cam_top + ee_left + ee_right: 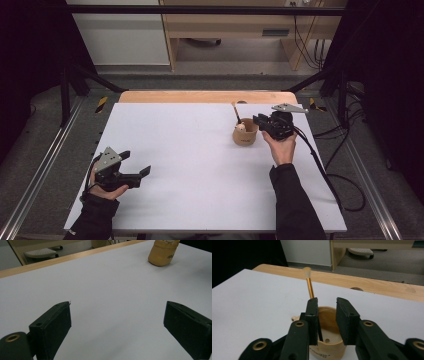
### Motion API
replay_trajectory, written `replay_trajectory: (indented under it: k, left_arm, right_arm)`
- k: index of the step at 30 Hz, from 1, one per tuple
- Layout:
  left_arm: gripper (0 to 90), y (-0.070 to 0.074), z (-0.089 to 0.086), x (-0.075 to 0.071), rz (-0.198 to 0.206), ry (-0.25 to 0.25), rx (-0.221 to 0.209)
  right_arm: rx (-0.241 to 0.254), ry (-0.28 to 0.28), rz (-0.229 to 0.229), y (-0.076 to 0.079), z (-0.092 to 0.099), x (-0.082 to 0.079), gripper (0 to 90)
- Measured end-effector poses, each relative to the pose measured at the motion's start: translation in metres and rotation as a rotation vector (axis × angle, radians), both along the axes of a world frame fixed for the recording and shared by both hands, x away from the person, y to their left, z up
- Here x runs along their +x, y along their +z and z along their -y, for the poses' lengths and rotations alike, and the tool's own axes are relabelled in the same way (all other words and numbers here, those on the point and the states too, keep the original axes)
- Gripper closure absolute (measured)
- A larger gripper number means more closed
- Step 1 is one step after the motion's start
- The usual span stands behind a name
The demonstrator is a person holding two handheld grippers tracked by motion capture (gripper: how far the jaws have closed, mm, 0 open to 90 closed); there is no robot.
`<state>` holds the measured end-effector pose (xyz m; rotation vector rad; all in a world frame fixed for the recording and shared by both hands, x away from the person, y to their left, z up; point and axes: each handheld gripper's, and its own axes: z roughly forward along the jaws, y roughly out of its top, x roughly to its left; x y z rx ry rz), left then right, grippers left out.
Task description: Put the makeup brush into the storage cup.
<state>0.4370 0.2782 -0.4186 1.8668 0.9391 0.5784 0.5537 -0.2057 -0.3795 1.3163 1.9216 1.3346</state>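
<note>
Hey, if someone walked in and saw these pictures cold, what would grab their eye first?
Probably the small tan cup on the far right of the white table, with a gold-handled stick leaning out of it. The right hand-held gripper hangs just over its rim, jaws slightly apart. The left hand-held gripper waits wide open at the near left.
</note>
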Motion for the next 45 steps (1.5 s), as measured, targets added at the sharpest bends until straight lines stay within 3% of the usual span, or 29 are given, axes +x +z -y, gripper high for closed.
replay_trajectory:
  k: [10,19,29,45]
  left_arm:
    - [7.1,0.000,0.000,0.000,0.000,0.002,0.001]
    - [6.8,0.000,0.001,-0.001,-0.002,0.003,0.000]
    - [6.4,0.001,-0.001,-0.003,-0.001,0.008,-0.001]
    - [6.1,0.001,-0.004,-0.007,0.001,0.014,-0.007]
  right_arm:
    - [0.030,0.041,0.037,0.007,0.010,-0.026,55.9]
    - [0.033,0.079,0.091,0.010,0.012,-0.054,34.3]
    - [0.029,0.098,0.122,0.007,0.013,-0.079,15.4]
    - [0.026,0.073,0.130,-0.001,0.017,-0.100,3.0]
